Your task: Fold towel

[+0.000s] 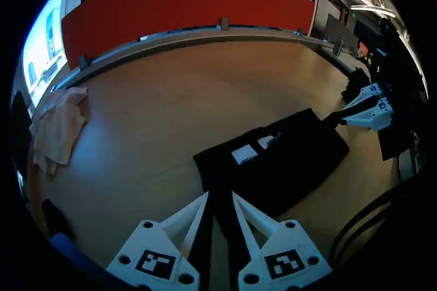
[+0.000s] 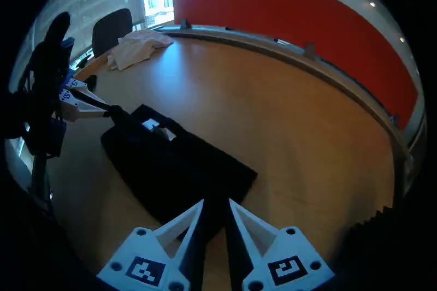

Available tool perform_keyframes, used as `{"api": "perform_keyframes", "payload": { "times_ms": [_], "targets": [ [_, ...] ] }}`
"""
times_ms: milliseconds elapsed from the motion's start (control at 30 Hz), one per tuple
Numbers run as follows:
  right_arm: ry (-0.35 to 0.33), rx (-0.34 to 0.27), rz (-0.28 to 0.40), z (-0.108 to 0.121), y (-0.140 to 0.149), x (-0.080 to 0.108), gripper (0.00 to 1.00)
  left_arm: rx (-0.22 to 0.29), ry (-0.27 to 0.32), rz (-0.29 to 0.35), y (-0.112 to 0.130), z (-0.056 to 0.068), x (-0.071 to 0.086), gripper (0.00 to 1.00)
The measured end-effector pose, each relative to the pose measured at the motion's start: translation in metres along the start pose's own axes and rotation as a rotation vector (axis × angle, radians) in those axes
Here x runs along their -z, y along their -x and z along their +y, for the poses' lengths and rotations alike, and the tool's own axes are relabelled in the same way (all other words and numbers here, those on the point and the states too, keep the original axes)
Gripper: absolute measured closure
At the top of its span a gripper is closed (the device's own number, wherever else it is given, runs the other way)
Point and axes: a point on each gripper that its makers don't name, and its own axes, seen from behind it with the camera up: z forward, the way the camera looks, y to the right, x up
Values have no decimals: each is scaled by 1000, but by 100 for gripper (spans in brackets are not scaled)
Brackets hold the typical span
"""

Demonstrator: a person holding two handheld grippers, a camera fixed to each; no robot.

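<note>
2 corners gripped | left tool [image 1: 220,197] | right tool [image 2: 216,203] | black towel [image 1: 289,162] | table [image 1: 164,100]

Red divider [image 1: 185,7], perhaps crumpled cloth [image 1: 57,124]

Black towel [image 2: 175,168] (white-tagged) on table [image 2: 262,105]

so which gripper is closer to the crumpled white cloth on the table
Left. The left gripper holds the end of the black towel toward the white cloth; the right gripper holds the opposite end, farther away.
</note>
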Motion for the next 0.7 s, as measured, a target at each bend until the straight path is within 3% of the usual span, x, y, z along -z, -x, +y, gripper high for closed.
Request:
{"api": "perform_keyframes", "payload": {
  "times_ms": [533,700],
  "targets": [
    [37,-26,-23,13,6,-21,76,-6,-40,-32,4,-14,-23,77],
    [52,-33,-21,17,6,-24,68,-5,-52,-31,4,-18,-25,72]
  ]
}}
